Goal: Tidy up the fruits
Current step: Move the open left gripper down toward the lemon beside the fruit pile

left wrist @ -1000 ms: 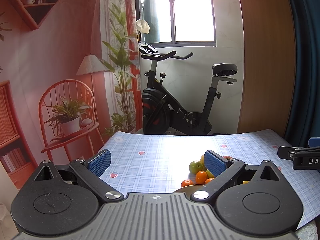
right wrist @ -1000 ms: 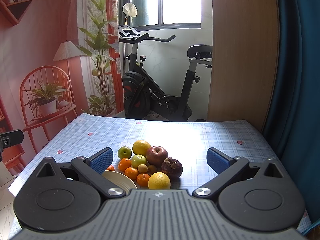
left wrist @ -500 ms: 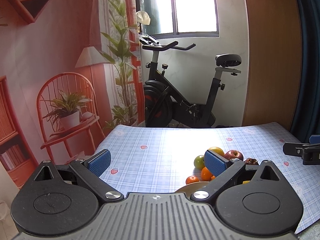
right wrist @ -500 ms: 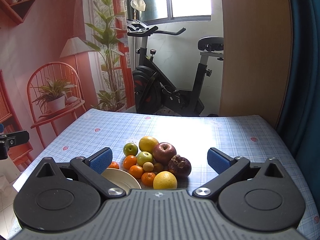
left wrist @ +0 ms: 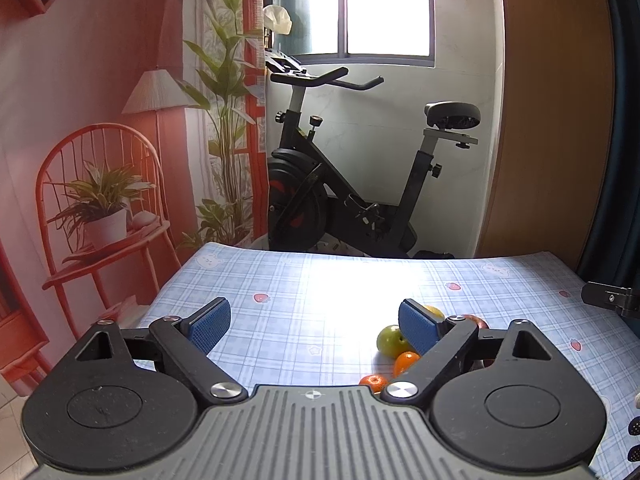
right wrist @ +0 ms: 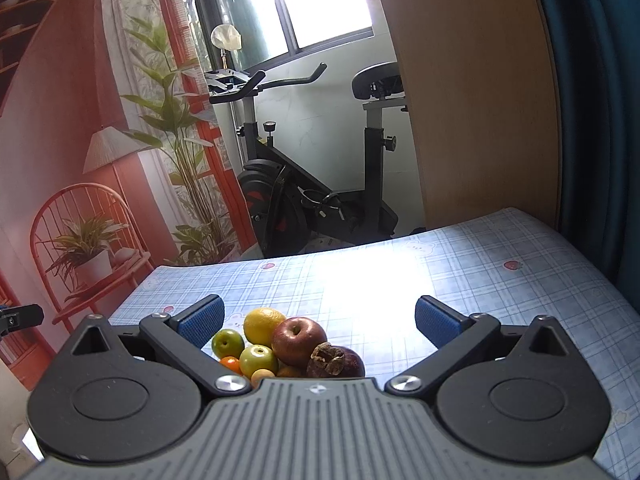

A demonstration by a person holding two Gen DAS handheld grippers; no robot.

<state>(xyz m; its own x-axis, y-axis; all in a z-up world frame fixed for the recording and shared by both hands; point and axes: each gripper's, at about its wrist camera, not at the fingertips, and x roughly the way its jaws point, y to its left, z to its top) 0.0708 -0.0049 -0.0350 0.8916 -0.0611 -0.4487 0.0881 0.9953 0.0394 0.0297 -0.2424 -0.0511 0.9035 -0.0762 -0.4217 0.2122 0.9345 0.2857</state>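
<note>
A table covered in a blue checked cloth [right wrist: 520, 280] is filling the lower half of both wrist views, with an exercise bike [left wrist: 340, 184] standing behind its far edge under a bright window. The left gripper [left wrist: 316, 326] is hanging over the bare cloth; its jaws are closing from a wide spread, and nothing is lying between the blue pads. The right gripper [right wrist: 320, 322] is pointing across the table with its jaws standing wide and its pads touching no fruit. The fruit pile is sitting near the table's near edge, just ahead of the right gripper and toward its left finger. In the pile, a red apple [right wrist: 299, 340] is resting in the middle, touching a yellow citrus fruit [right wrist: 262, 324] behind it. A dark mangosteen [right wrist: 336, 360] is leaning against the apple's right side. Two green apples [right wrist: 228, 342] are lying to the left, and a small orange tangerine [right wrist: 231, 363] is showing beside them.
</note>
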